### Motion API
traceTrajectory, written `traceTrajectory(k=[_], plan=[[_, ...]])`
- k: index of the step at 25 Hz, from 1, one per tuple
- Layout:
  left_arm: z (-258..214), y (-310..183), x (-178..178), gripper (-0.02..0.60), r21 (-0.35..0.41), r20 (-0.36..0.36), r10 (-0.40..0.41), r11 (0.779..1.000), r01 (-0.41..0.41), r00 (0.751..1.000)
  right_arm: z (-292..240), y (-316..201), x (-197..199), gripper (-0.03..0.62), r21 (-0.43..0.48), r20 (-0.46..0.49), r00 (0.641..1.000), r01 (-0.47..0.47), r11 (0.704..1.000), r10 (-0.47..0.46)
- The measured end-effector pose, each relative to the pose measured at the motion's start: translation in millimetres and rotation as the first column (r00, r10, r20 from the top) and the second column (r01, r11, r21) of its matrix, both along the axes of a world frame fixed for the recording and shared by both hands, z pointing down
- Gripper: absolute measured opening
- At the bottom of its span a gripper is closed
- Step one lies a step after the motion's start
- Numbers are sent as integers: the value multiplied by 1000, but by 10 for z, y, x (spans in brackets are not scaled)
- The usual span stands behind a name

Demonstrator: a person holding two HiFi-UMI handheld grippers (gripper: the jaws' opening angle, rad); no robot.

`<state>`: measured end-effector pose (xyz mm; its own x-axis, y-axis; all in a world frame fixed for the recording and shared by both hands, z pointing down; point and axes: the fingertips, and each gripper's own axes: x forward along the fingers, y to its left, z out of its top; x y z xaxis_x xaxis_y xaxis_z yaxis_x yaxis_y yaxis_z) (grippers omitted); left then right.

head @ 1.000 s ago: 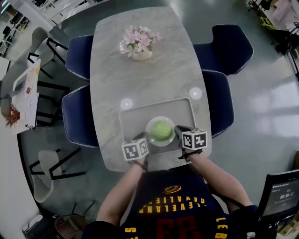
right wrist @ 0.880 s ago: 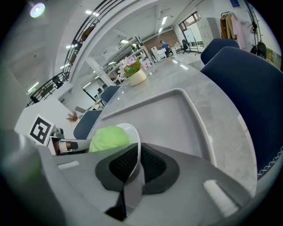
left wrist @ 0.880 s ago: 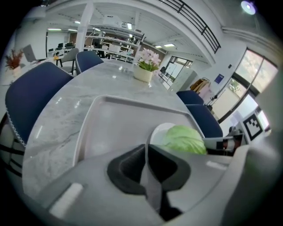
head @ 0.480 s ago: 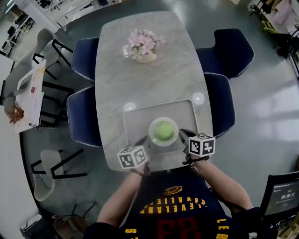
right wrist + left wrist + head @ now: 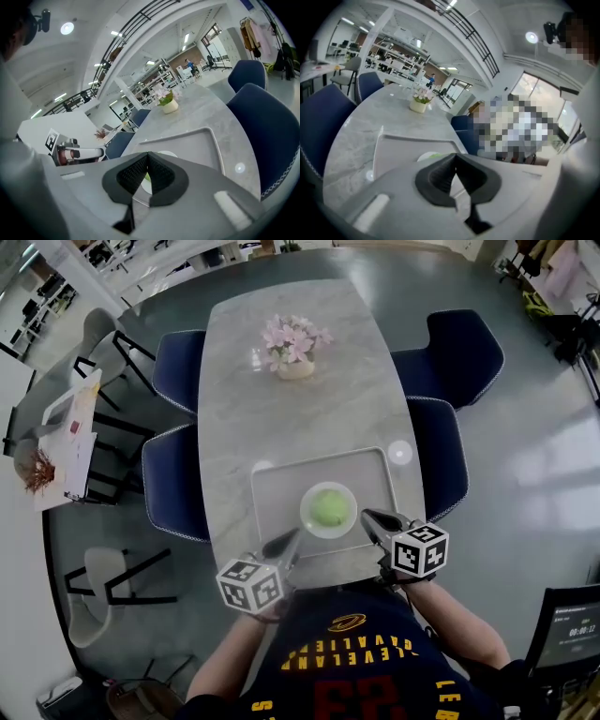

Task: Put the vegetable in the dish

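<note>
A round green vegetable (image 5: 328, 507) lies in a small white dish (image 5: 310, 518) on a grey tray (image 5: 279, 482) at the near end of the marble table. My left gripper (image 5: 291, 537) hangs shut and empty over the tray's near left edge, a little short of the dish. Just right of the dish, my right gripper (image 5: 367, 517) is shut and empty too. In the left gripper view the jaws (image 5: 454, 155) meet at the tips, with the dish rim (image 5: 427, 156) behind them. In the right gripper view the closed jaws (image 5: 147, 154) hide most of the dish (image 5: 165, 153).
A vase of pink flowers (image 5: 295, 345) stands at the table's far end. Dark blue chairs (image 5: 178, 479) (image 5: 439, 460) line both long sides. The table's near edge runs just under both grippers, against the person's body.
Both grippers have drawn back from the dish toward the person; the left one has moved farther, down and to the left. The vegetable stays in the dish.
</note>
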<state>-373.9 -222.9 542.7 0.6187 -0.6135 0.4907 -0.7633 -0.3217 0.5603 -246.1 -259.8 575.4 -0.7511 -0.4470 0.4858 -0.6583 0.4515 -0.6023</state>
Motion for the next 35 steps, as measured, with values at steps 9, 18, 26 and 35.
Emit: traceTrajectory(k=[9,18,26,35], plan=[[-749,-23,330,2,156,-89,66,986,-51,994,-773,82,-72,6,149,95,995,-17,989,3],[-1092,-37,428,2,213,-224,93,976,-44,970,-1398,80,-287,6,355,208,975,-6,935,-73],[-1012,-19,458,2,179,-251,89,983,-44,964,-1416,158,-398,6,395,196,974,28,918,-114],[-952,-104,475,2,186,-233,95,981,-51,968,-1369,126,-445,6,434,154,978,61,899,-141]])
